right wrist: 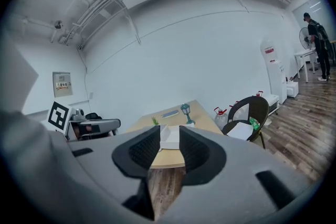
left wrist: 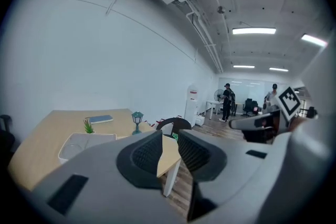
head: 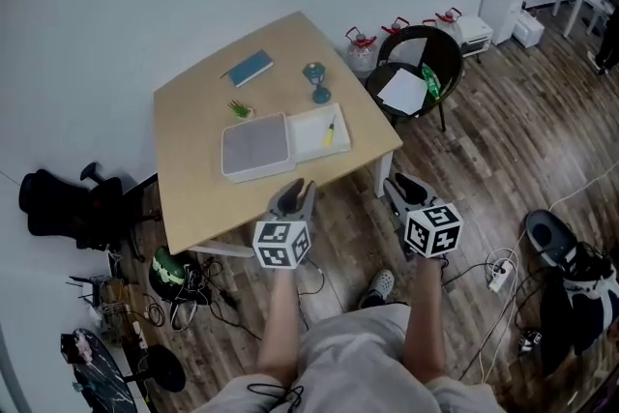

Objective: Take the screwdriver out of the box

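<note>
An open white box [head: 311, 138] lies near the front edge of the wooden table [head: 193, 179], its greyish lid [head: 256, 148] folded out to the left. A yellow screwdriver [head: 330, 131] rests inside the box. My left gripper [head: 298, 189] hovers just off the table's front edge, below the box, open and empty. My right gripper [head: 397, 187] hangs over the floor by the table's front right corner, also open and empty. The box [right wrist: 170, 137] shows between the jaws in the right gripper view, and the lid [left wrist: 84, 142] at left in the left gripper view.
On the table are a blue book [head: 250, 68], a green lamp figurine [head: 316, 82] and a small plant [head: 240, 108]. A black chair [head: 418, 63] with paper stands right of the table. Cables [head: 179, 290] and a black office chair [head: 68, 203] lie left; two people [left wrist: 228, 102] stand far off.
</note>
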{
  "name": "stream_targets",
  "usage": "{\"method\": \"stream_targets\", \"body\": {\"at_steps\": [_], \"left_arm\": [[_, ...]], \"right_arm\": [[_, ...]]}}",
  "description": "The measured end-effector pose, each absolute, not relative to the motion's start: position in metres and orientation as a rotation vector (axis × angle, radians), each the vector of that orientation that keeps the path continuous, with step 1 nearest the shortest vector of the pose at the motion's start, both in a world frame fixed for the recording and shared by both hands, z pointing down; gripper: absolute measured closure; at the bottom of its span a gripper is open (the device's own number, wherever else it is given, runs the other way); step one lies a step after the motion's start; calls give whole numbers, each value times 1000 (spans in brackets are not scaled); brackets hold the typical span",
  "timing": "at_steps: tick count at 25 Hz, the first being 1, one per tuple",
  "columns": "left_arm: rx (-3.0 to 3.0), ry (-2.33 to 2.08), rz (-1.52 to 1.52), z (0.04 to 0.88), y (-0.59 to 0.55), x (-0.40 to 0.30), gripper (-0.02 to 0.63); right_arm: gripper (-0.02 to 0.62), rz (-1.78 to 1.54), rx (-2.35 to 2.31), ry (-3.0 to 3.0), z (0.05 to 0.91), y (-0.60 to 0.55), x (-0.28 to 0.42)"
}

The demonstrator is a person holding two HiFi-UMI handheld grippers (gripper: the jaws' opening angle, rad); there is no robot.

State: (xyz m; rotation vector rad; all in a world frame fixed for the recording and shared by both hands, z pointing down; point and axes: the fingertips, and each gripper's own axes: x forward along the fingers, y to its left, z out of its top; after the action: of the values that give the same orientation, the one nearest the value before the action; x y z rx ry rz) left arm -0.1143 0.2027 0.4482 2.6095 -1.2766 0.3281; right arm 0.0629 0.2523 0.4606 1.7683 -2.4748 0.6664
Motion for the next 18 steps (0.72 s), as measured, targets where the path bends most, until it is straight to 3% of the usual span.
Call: {"method": "stream_targets", "body": {"at_steps": [10, 18], "left_arm": [[2581, -1310, 393, 467, 175, -92, 520], [2522, -1319, 434, 492, 143, -84, 520]], "right_arm": [[482, 735, 1800, -2450, 480, 229, 128], [482, 800, 1742, -2409, 510, 204, 141]]}}
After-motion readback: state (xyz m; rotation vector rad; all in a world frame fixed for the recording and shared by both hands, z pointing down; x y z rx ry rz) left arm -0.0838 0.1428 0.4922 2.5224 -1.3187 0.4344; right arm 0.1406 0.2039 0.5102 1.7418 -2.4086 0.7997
